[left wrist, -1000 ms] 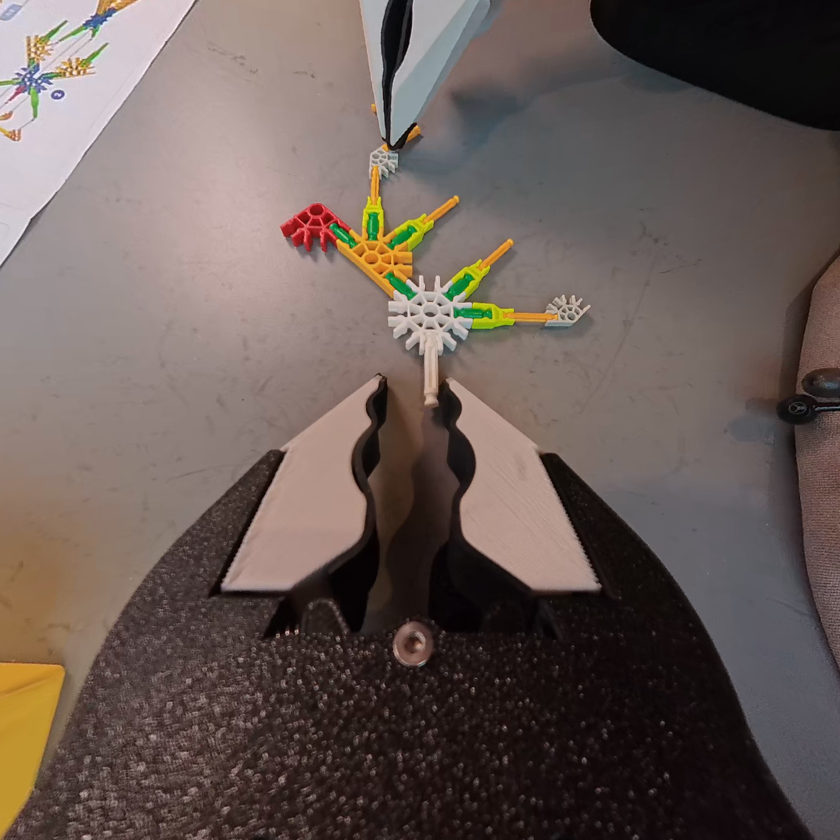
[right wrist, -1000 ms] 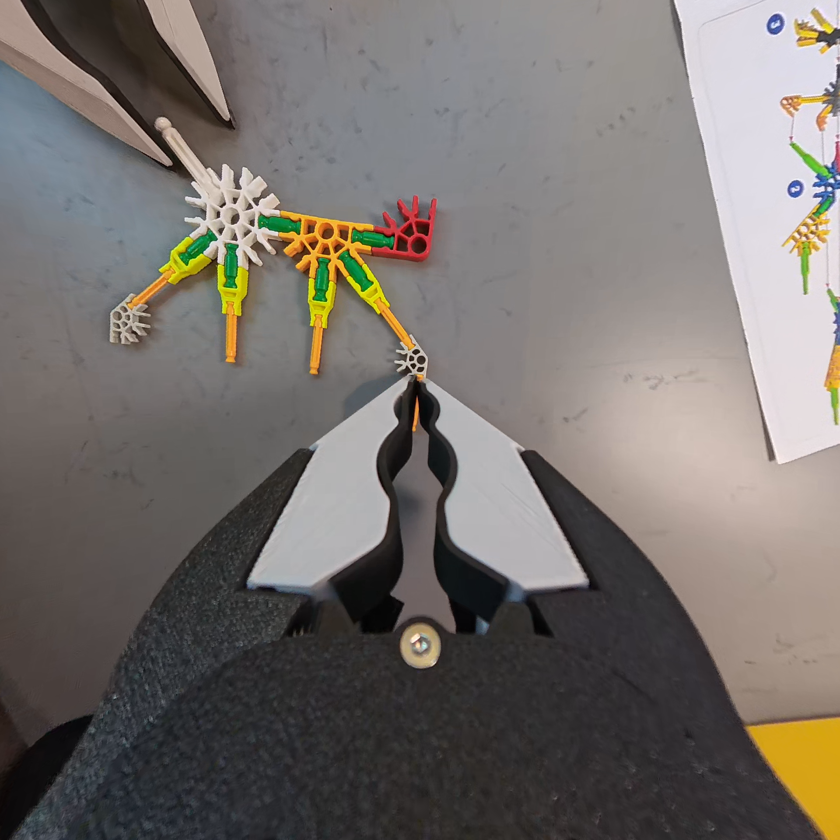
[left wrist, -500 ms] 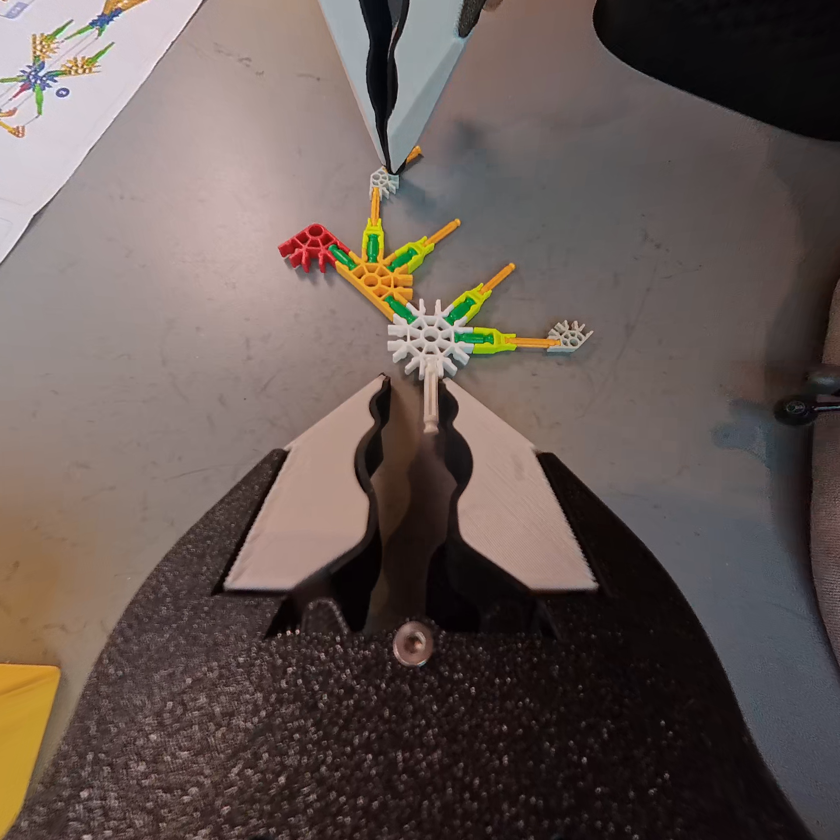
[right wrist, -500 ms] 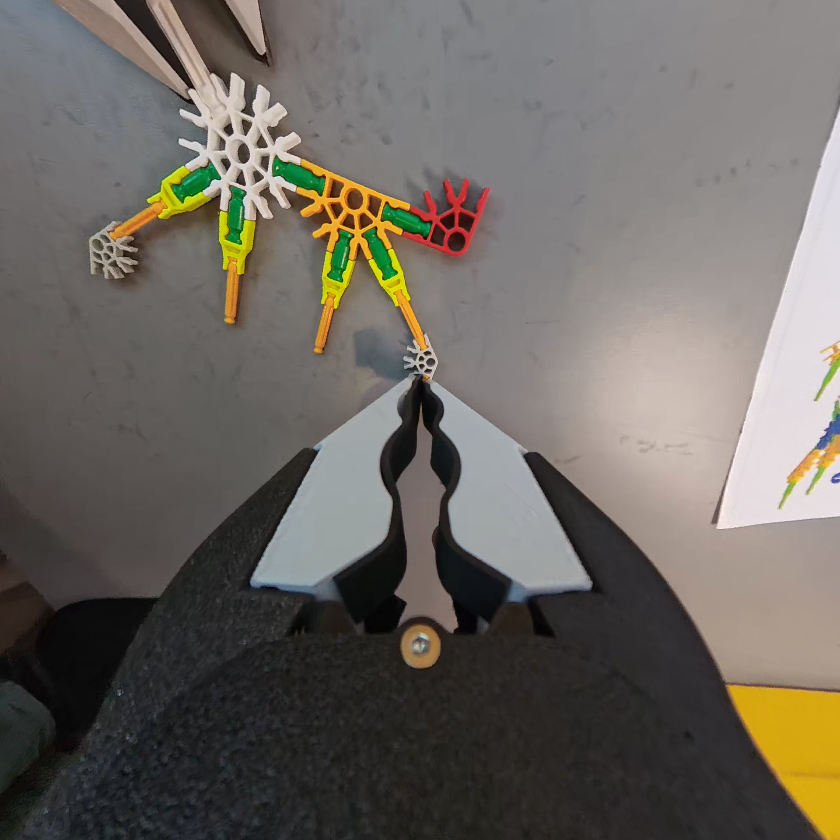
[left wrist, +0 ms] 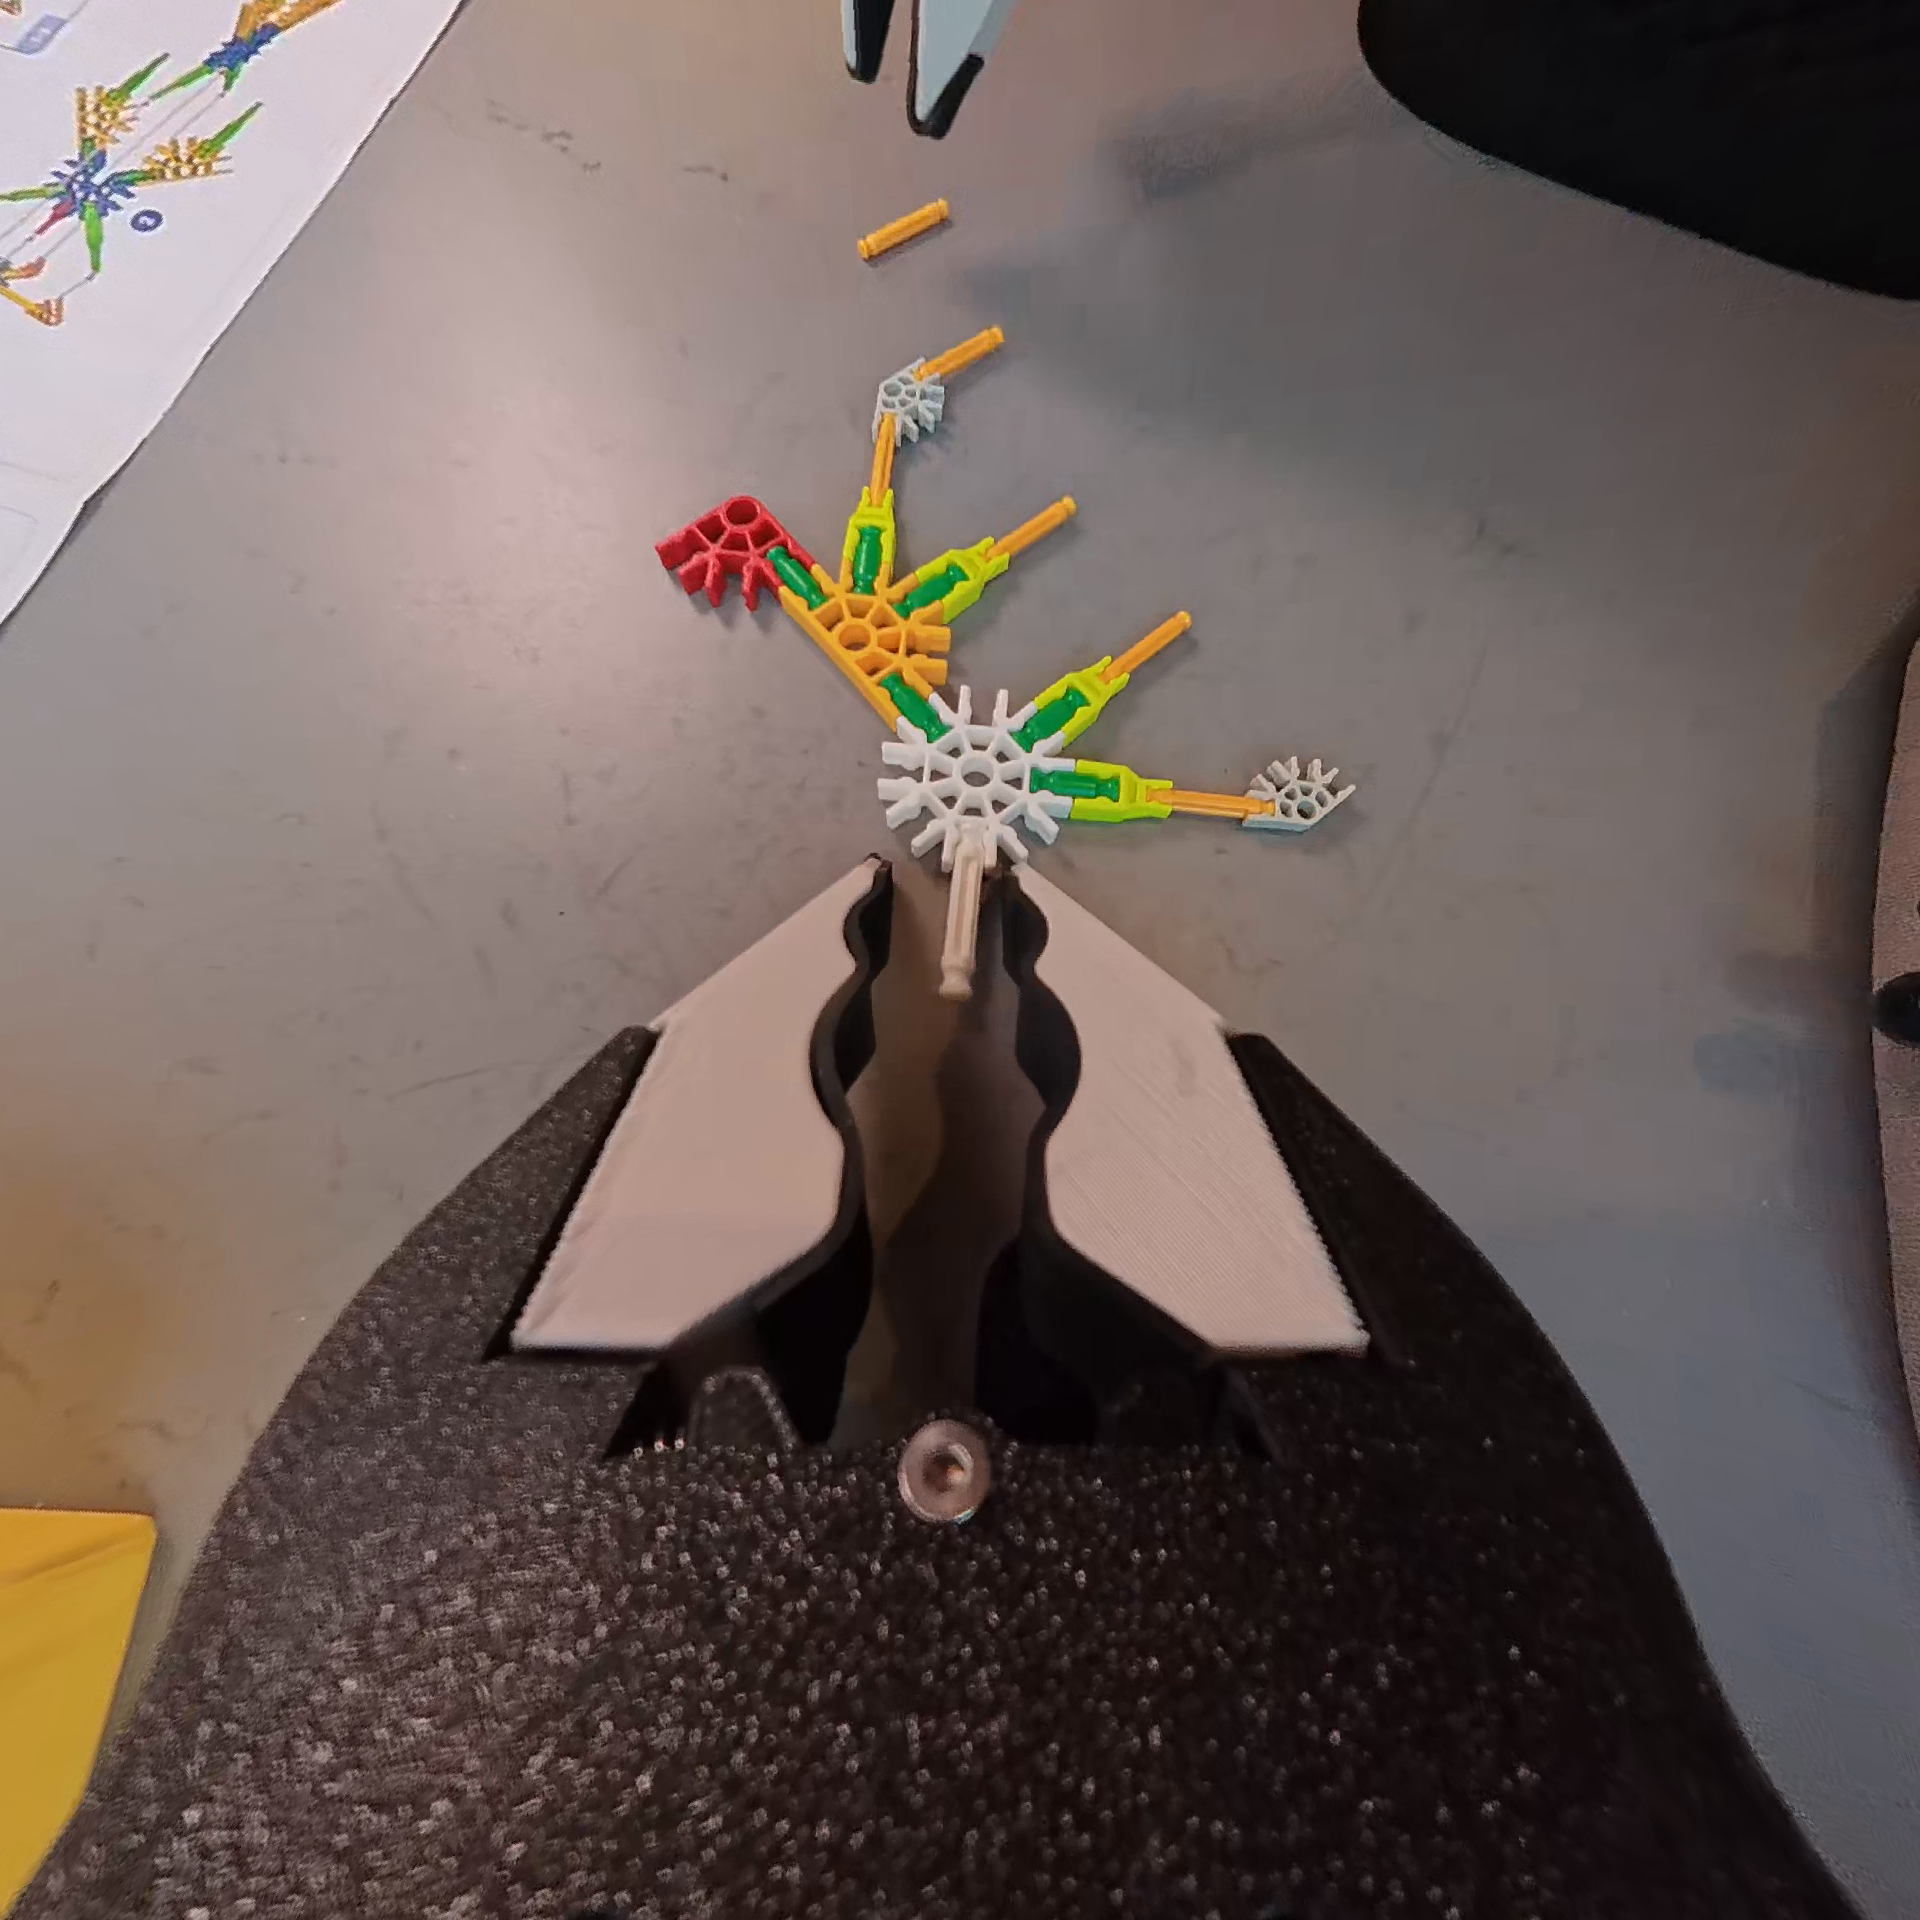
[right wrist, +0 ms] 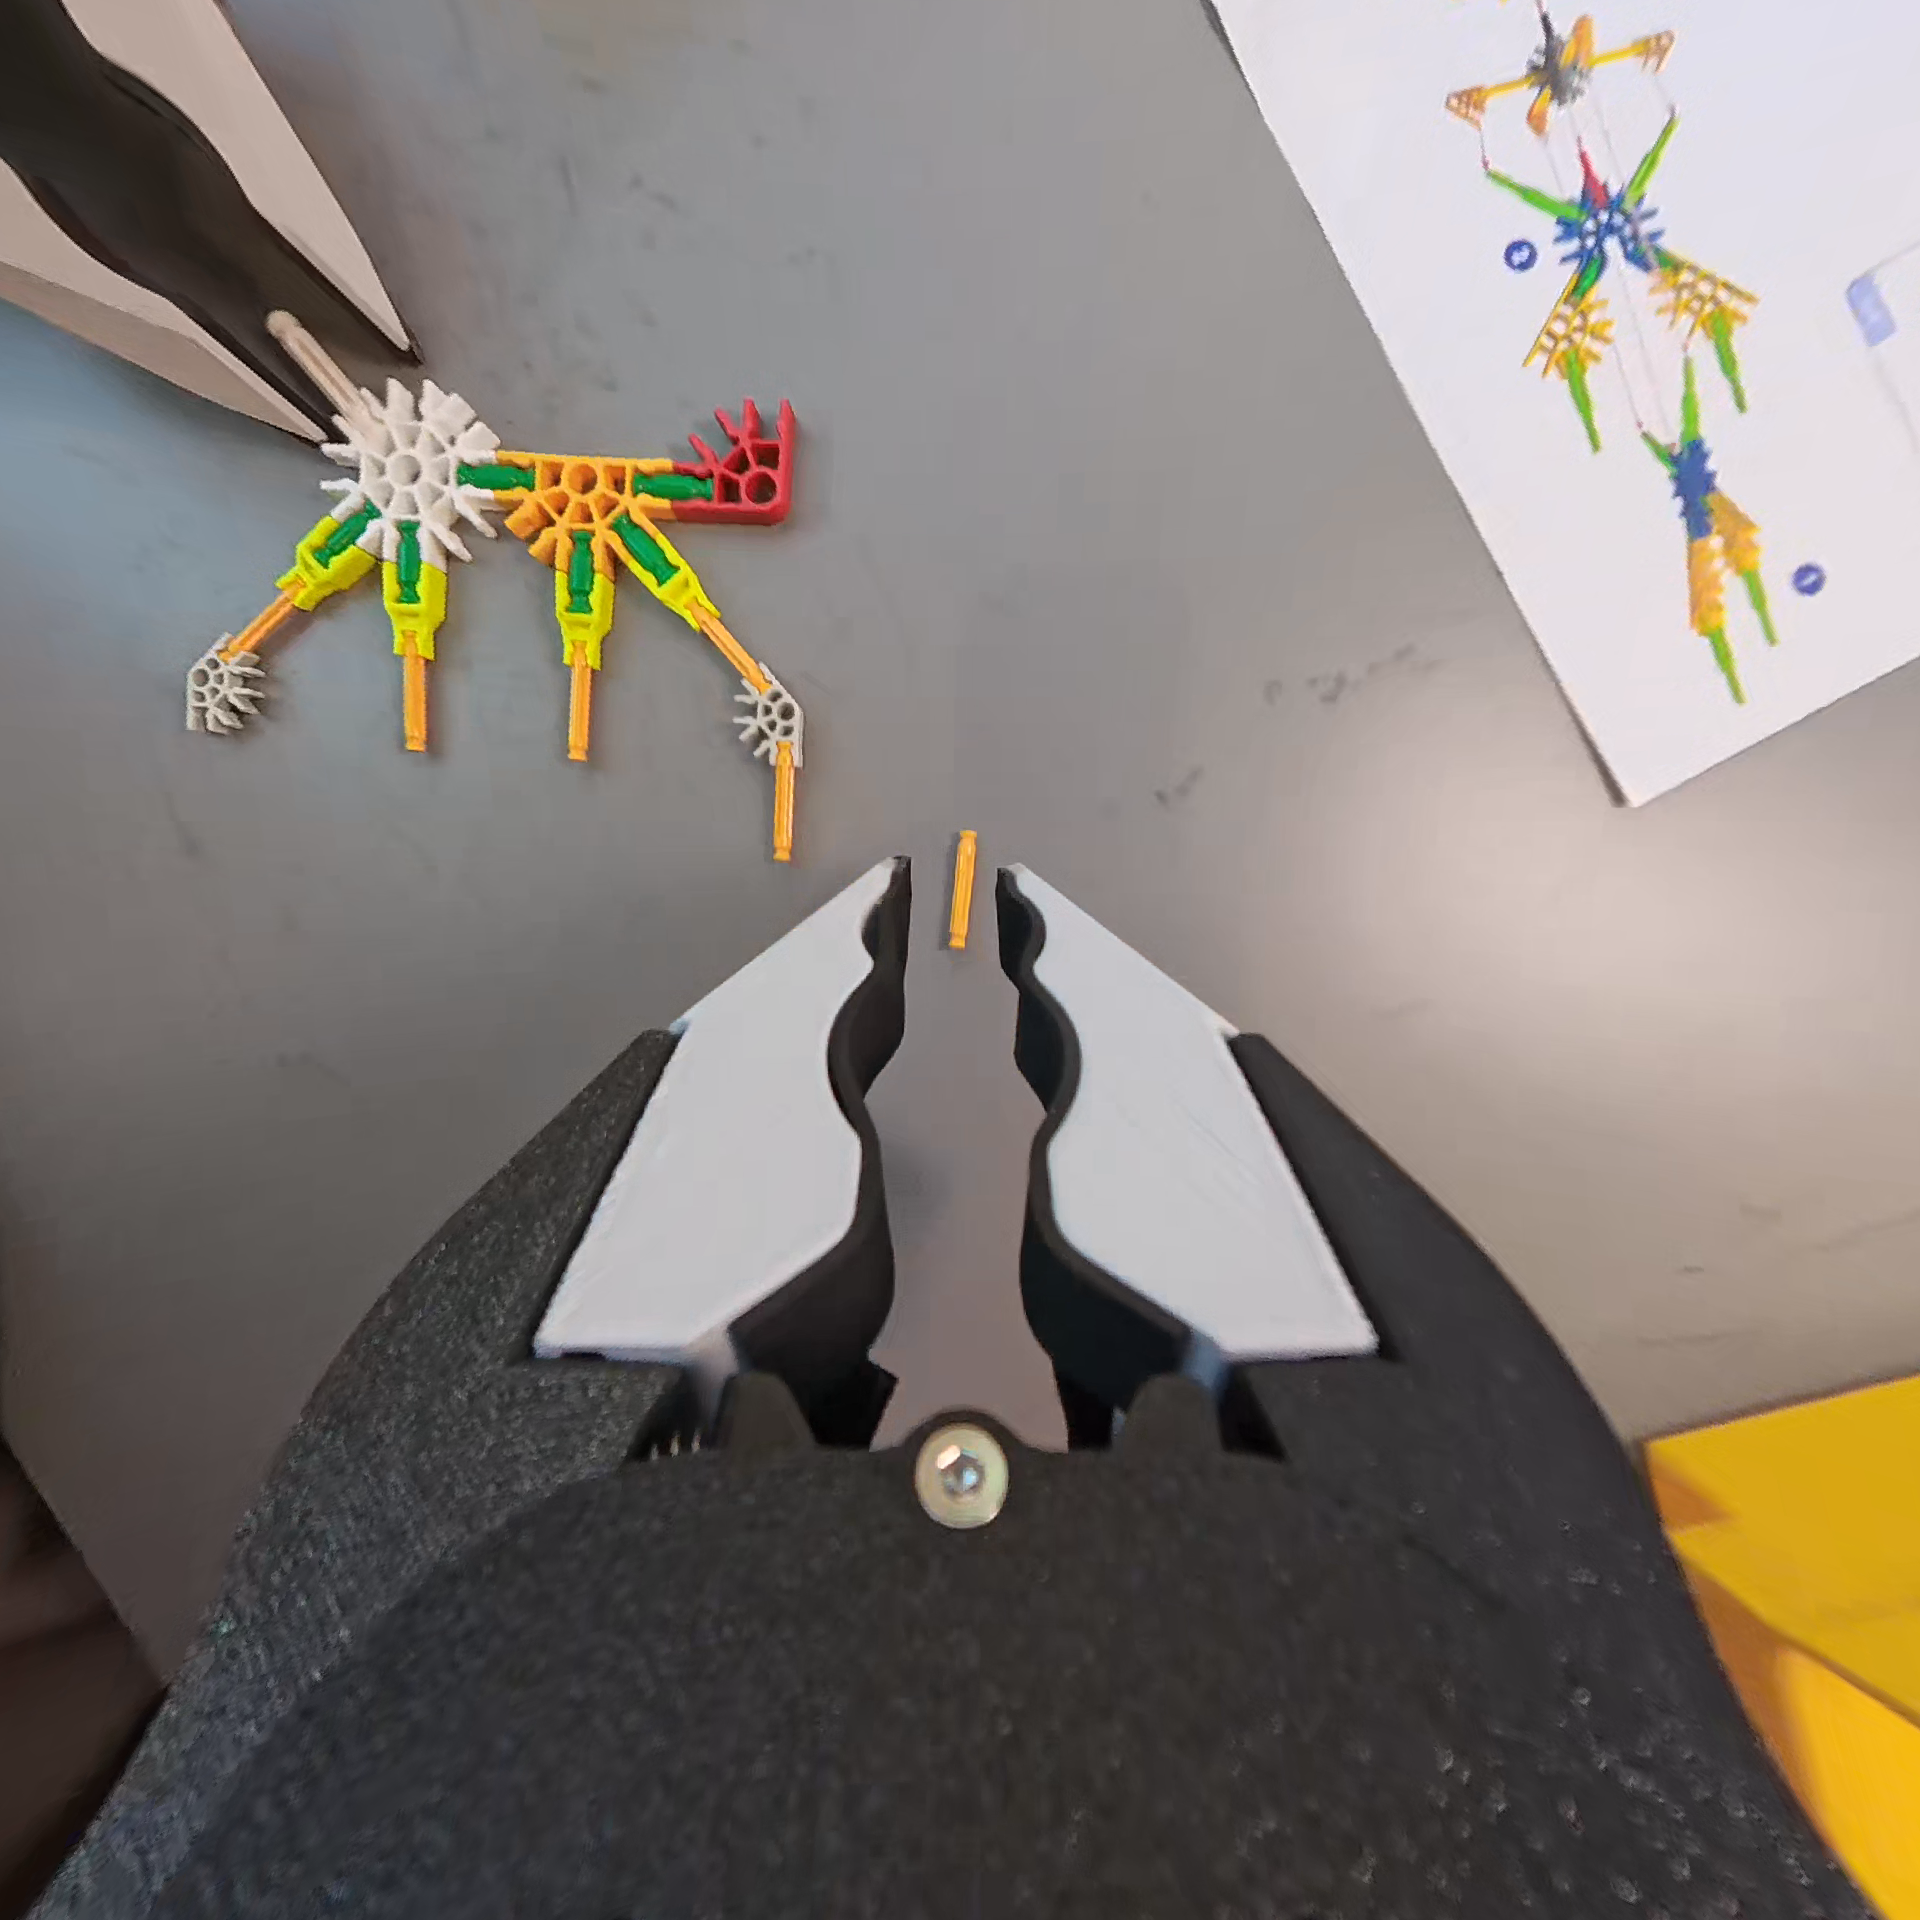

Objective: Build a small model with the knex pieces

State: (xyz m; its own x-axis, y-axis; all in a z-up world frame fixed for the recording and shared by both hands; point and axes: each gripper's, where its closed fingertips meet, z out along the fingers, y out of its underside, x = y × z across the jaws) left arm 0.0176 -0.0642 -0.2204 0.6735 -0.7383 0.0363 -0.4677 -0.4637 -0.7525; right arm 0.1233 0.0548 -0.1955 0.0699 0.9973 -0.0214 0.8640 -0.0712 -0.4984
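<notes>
Left gripper [left wrist: 940, 873] fingers apart, straddling the white rod [left wrist: 961, 925] of the toy assembly [left wrist: 935, 707]. Right gripper [right wrist: 954, 868] parted; loose orange rod [right wrist: 962, 888] lies between its tips, apart from the assembly.

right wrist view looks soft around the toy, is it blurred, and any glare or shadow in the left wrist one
Right wrist view: the rod-and-connector figure is slightly smeared, sharper at the loose orange rod between the open right gripper; edges bend from the wide lens. Left wrist view: crisp, pale sheen on the grey table, soft shadow top right, left gripper open around the white rod.
</notes>
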